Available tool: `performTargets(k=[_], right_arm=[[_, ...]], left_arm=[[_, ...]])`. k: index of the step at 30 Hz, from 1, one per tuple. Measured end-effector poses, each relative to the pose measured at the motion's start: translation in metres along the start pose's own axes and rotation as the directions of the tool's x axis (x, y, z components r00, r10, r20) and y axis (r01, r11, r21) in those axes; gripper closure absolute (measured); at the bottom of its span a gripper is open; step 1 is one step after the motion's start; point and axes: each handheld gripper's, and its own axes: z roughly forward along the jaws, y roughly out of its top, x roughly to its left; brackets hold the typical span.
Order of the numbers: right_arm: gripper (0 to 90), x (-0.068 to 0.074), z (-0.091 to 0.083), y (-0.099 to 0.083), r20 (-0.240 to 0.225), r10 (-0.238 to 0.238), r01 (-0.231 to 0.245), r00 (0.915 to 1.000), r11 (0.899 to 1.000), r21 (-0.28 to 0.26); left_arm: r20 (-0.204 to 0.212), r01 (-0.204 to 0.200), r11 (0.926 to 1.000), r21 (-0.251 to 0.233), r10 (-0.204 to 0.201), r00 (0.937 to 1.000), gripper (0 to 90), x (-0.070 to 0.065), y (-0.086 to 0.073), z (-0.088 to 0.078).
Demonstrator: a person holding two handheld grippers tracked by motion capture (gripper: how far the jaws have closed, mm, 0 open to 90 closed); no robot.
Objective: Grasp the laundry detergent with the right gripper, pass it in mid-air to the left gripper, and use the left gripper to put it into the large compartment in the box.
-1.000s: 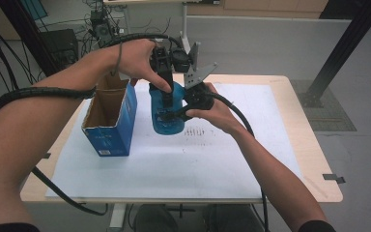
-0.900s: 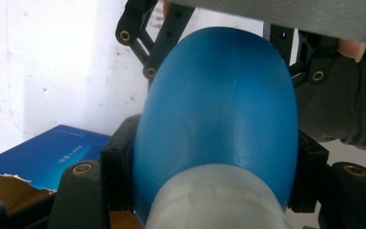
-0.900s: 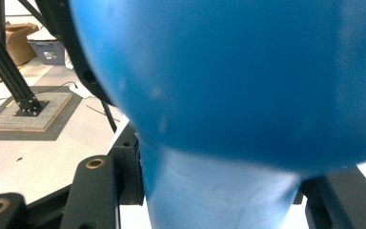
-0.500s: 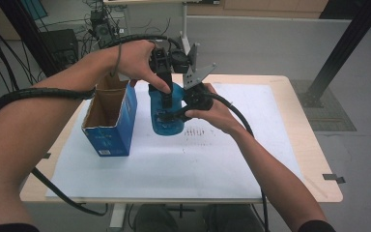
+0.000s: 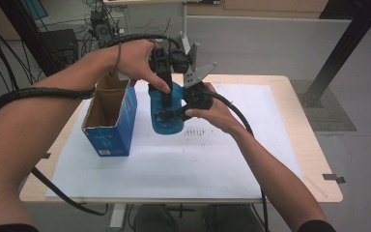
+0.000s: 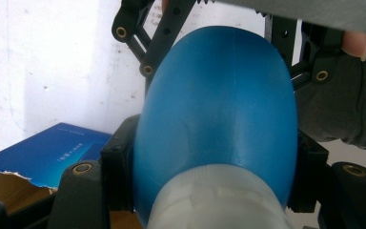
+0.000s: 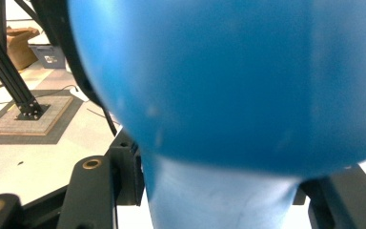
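White paper covers the table (image 5: 251, 159), and I see the blue bottle (image 5: 166, 113) held over its far middle, just right of the open blue box (image 5: 111, 121). My left hand-held gripper (image 5: 164, 99) is clamped on the bottle from above. My right hand-held gripper (image 5: 174, 113) grips its side, jaws just easing apart.

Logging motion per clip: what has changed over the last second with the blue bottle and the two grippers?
Little moved. The right gripper, at the lower part of the blue plastic bottle, has just been opening its jaws slightly, the bottle between them. The left gripper stays shut on the bottle's upper part. The open blue cardboard box and the white-covered table are unchanged.
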Motion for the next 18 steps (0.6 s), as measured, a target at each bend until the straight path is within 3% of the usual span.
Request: performTargets(k=[10,18], right_arm=[[34.3,-0.002,-0.002,-0.001,0.009,0.017,-0.017,0.9998,1.000,-0.006],[12.1,-0.001,-0.018,-0.006,0.081,0.073,-0.074,0.9940,0.997,0.014]], left_arm=[[0.004,0.007,1.0000,-0.005,-0.007,1.0000,36.7,0.001,-0.002,-0.001],[-0.015,0.041,0.9991,0.010,-0.041,0.9991,36.6,0.004,-0.004,-0.003]])
